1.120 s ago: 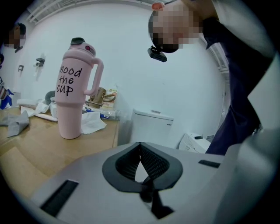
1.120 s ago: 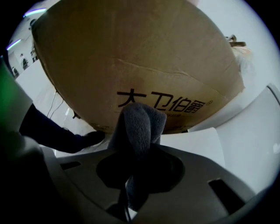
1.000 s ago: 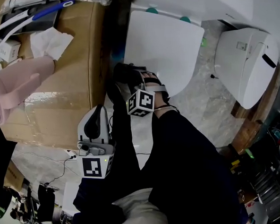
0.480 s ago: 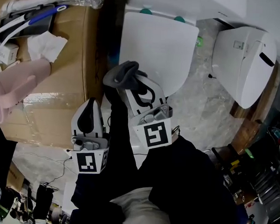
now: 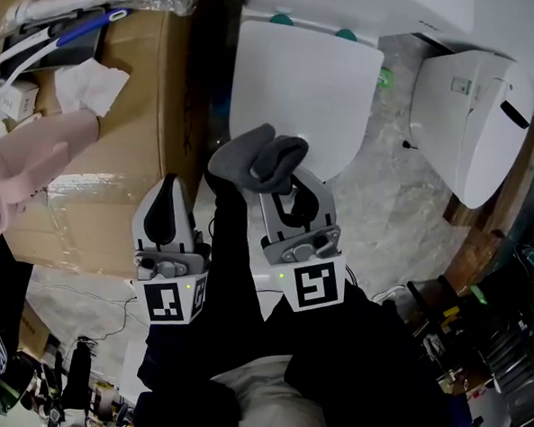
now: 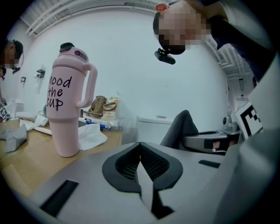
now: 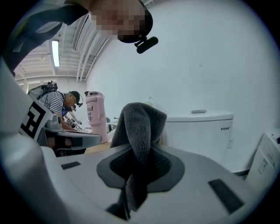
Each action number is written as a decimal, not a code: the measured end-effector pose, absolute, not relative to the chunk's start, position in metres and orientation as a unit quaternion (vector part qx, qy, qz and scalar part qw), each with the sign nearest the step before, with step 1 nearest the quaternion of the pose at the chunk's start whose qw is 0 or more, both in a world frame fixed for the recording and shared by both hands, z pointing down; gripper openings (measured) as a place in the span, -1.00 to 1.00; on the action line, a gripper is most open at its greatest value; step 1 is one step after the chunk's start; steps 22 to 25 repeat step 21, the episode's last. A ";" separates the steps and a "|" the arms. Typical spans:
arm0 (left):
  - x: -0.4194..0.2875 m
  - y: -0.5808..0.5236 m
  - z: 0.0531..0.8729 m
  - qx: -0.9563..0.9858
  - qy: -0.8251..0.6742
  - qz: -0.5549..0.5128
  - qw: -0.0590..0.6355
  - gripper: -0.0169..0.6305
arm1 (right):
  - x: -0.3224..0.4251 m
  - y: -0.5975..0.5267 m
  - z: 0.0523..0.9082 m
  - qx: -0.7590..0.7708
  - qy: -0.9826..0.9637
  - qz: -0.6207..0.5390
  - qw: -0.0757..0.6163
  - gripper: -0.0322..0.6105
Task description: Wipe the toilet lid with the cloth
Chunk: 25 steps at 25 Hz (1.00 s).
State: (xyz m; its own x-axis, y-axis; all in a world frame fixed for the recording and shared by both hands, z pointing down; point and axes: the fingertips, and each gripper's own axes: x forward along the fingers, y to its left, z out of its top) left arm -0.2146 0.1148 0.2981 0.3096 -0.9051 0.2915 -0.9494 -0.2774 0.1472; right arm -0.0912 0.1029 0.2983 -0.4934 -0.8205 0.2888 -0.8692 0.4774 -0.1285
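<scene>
The white toilet lid lies closed, straight ahead of me. My right gripper hovers just before the lid's front edge, shut on a dark grey cloth that bunches up above its tips. In the right gripper view the cloth stands pinched between the jaws, with the toilet tank behind it. My left gripper hangs to the left of the lid, beside the table edge. Its jaws are pressed together with nothing in them.
A cardboard-covered table stands left of the toilet, with a pink tumbler, a tissue and brushes on it. A second white toilet unit sits at the right on the marble floor. A person in stripes sits beyond.
My right gripper has drawn back toward me and tipped up, lifting the cloth up over the lid's front edge. The left gripper shifted slightly left.
</scene>
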 end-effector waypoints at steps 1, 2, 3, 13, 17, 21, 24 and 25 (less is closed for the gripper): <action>-0.214 0.115 0.298 0.796 -0.582 0.075 0.147 -0.90 | -0.091 0.102 0.298 0.496 -0.853 0.130 0.093 -0.70; -0.214 0.115 0.298 0.796 -0.582 0.076 0.147 -0.90 | -0.092 0.102 0.298 0.497 -0.853 0.129 0.092 -0.70; -0.213 0.115 0.298 0.796 -0.581 0.076 0.147 -0.90 | -0.093 0.102 0.297 0.498 -0.853 0.126 0.092 -0.70; -0.211 0.115 0.300 0.797 -0.580 0.079 0.151 -0.90 | -0.098 0.103 0.295 0.496 -0.855 0.117 0.099 -0.70; -0.211 0.117 0.301 0.797 -0.579 0.081 0.152 -0.90 | -0.096 0.103 0.296 0.498 -0.854 0.117 0.099 -0.70; -0.211 0.118 0.302 0.796 -0.580 0.081 0.154 -0.90 | -0.096 0.104 0.296 0.497 -0.854 0.117 0.100 -0.70; -0.211 0.118 0.302 0.796 -0.580 0.081 0.154 -0.90 | -0.096 0.104 0.296 0.497 -0.854 0.117 0.100 -0.70; -0.211 0.118 0.302 0.796 -0.580 0.081 0.154 -0.90 | -0.096 0.104 0.296 0.497 -0.854 0.117 0.100 -0.70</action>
